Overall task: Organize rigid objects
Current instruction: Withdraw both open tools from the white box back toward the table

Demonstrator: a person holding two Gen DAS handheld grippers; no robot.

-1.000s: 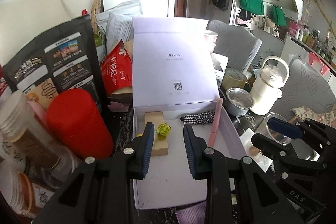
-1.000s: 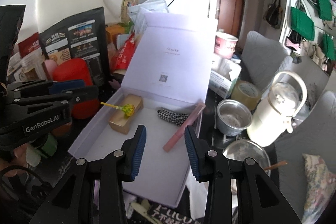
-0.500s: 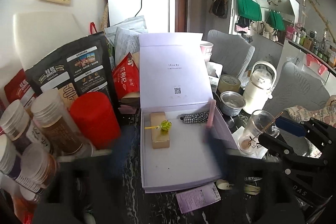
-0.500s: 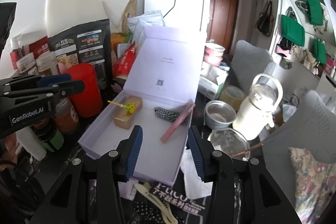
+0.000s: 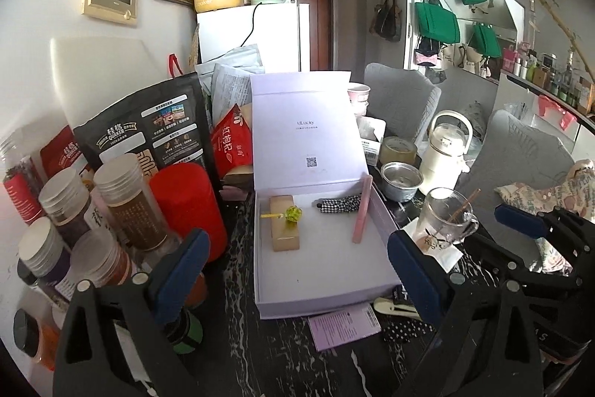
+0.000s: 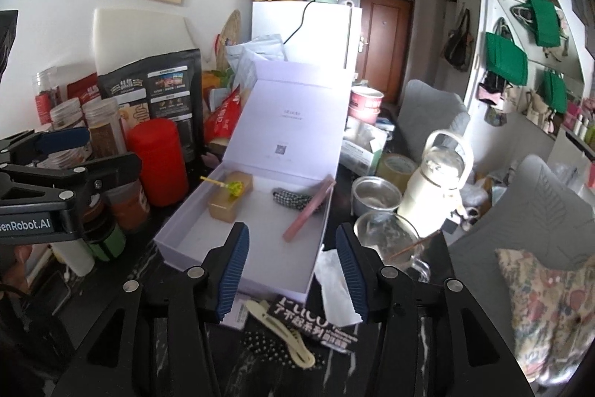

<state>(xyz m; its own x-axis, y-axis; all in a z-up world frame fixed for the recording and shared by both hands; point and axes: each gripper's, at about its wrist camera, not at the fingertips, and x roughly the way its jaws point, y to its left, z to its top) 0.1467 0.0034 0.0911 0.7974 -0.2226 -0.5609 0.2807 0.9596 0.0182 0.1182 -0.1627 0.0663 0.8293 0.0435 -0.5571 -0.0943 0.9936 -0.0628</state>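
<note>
While its lid stands up at the back, the pale purple box [image 5: 327,270] lies open on the dark worktop [image 5: 238,341]. Four things are inside: one tan block [image 5: 284,237] with one yellow-green flower pick [image 5: 292,214] on top, one checked hair clip [image 5: 340,203], and one pink stick [image 5: 362,209] by the right wall. Left gripper [image 5: 293,270] fingers are wide and empty. Right gripper [image 6: 293,270] fingers are opening, empty.
</note>
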